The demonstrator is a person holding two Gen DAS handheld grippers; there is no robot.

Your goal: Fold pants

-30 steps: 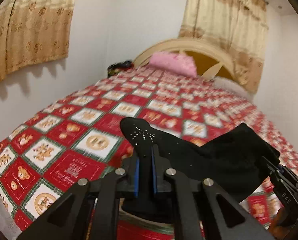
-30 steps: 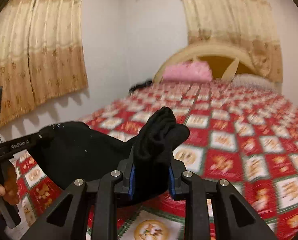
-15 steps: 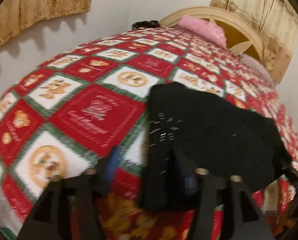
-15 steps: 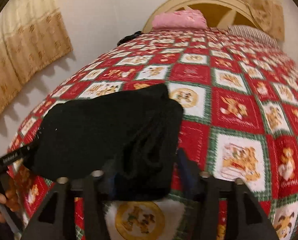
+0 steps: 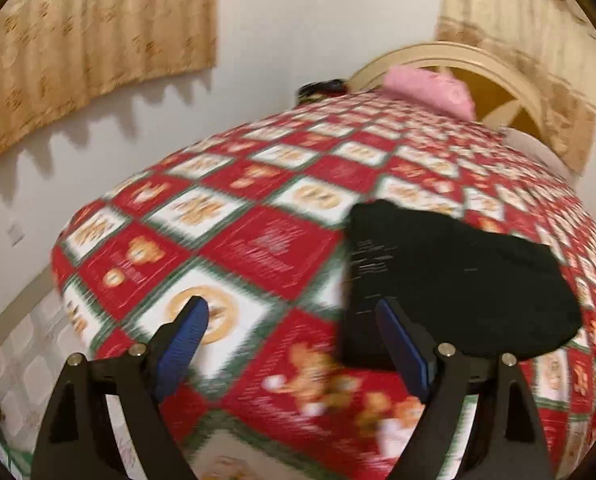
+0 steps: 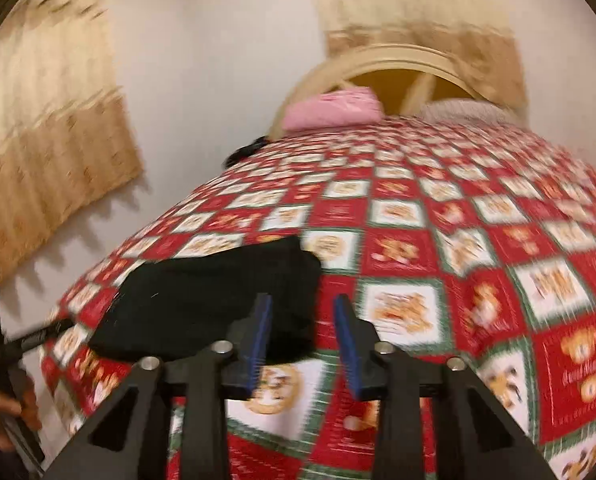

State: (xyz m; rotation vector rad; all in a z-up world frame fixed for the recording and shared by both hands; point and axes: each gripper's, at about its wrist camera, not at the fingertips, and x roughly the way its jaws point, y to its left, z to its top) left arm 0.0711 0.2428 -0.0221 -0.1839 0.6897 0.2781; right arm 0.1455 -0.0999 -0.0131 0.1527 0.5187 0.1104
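the black pants (image 5: 454, 280) lay in a compact folded bundle on the red patterned bed (image 5: 257, 240), near its foot edge. the left hand-held gripper (image 5: 289, 330) had its jaws wide apart, empty; the right hand-held gripper (image 6: 302, 328) was likewise apart, holding nothing. the folding looked essentially finished, perhaps only tidying left.
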